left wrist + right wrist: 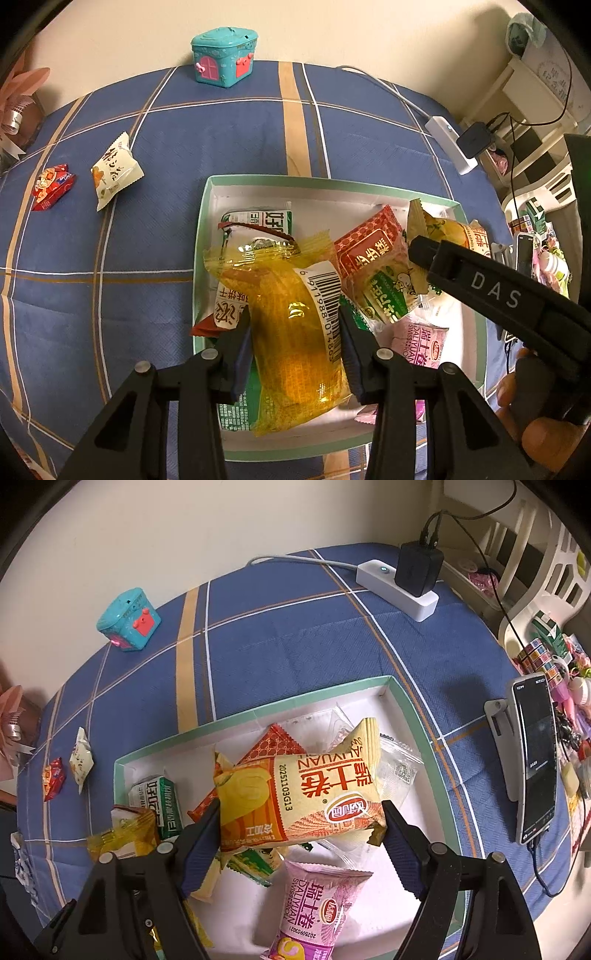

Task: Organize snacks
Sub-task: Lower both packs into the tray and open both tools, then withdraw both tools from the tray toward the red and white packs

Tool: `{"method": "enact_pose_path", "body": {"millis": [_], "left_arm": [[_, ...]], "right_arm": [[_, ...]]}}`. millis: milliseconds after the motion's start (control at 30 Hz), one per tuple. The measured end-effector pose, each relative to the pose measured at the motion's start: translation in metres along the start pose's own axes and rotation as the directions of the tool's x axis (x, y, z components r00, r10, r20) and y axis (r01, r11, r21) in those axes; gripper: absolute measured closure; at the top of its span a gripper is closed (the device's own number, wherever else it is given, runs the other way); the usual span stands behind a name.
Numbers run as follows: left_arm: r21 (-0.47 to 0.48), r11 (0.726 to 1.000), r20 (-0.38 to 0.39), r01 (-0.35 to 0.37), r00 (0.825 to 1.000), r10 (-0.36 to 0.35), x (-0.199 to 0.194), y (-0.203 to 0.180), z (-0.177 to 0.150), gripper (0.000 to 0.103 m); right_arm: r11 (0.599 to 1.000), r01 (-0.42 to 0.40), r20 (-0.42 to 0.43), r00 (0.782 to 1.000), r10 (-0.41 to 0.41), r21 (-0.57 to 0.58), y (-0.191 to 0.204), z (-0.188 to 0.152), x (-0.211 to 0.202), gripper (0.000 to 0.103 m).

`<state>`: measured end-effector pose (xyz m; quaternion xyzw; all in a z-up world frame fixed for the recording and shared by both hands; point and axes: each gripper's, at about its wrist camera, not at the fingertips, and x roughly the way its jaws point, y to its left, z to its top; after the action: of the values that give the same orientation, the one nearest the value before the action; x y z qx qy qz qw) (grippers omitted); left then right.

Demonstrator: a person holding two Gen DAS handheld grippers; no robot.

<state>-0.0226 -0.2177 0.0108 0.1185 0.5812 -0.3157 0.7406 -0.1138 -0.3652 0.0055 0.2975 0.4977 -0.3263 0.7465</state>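
Both pairs of fingers point steeply down over the box (199, 236). The left gripper (295, 350) pinches a yellow cake (291, 332) across its middle, pads pressed to either side, so the clear wrap hangs just above the pile, likely about to be set in. Its barcode label, running along the right pad, starts 6911988.

The right gripper (301, 830) stands spread wide around an orange roll (295, 797); both pads (201, 845) seem to touch the pack's ends, but whether they grip it cannot be told. The pack reads DALIYUAN with the date code 20251103G13. Just below these fingers lies a pink roll (317, 904), marked DALIYUAN SWISS ROLL.

Beyond the fingertips, the box also holds a red pack (275, 744), a green carton (159, 801) and clear sachets (399, 768). Farther off, left of the box, a white pack (114, 171) and a small red pack (51, 186) lie on the blue cloth (110, 258), apparently awaiting sorting. A teal toy house (223, 59) sits at the far edge.
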Motion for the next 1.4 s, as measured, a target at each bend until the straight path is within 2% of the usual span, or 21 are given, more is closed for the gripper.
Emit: {"method": "enact_pose_path", "body": {"millis": [333, 433, 567, 967, 1133, 1400], "left_arm": [[-0.017, 1.000, 0.008, 0.001, 1.000, -0.001, -0.008, 0.004, 0.004, 0.045], [-0.022, 1.000, 0.018, 0.011, 1.000, -0.010, -0.014, 0.005, 0.005, 0.044], [-0.020, 1.000, 0.044, 0.014, 0.999, -0.013, -0.024, 0.004, 0.006, 0.042], [-0.101, 0.995, 0.104, 0.019, 0.995, -0.008, -0.047, 0.033, 0.012, 0.041], [-0.145, 0.988, 0.118, -0.047, 0.991, 0.064, -0.050, 0.053, 0.013, 0.041], [-0.215, 0.962, 0.116, -0.168, 0.974, 0.196, -0.053, 0.093, 0.015, 0.041]], "right_arm": [[1.000, 0.014, -0.013, 1.000, -0.014, -0.010, 0.001, 0.001, -0.001, 0.015], [1.000, 0.017, -0.006, 1.000, -0.017, -0.015, 0.001, 0.002, -0.005, 0.012], [1.000, 0.024, 0.020, 1.000, -0.023, -0.018, 0.001, 0.005, -0.014, 0.002], [0.999, 0.016, 0.045, 0.999, -0.015, -0.030, 0.009, 0.008, -0.026, 0.002], [0.999, 0.008, 0.043, 0.999, -0.006, -0.041, 0.018, 0.006, -0.025, 0.002], [0.997, -0.024, 0.041, 0.999, 0.028, -0.078, 0.048, 0.001, -0.027, 0.002]]}}
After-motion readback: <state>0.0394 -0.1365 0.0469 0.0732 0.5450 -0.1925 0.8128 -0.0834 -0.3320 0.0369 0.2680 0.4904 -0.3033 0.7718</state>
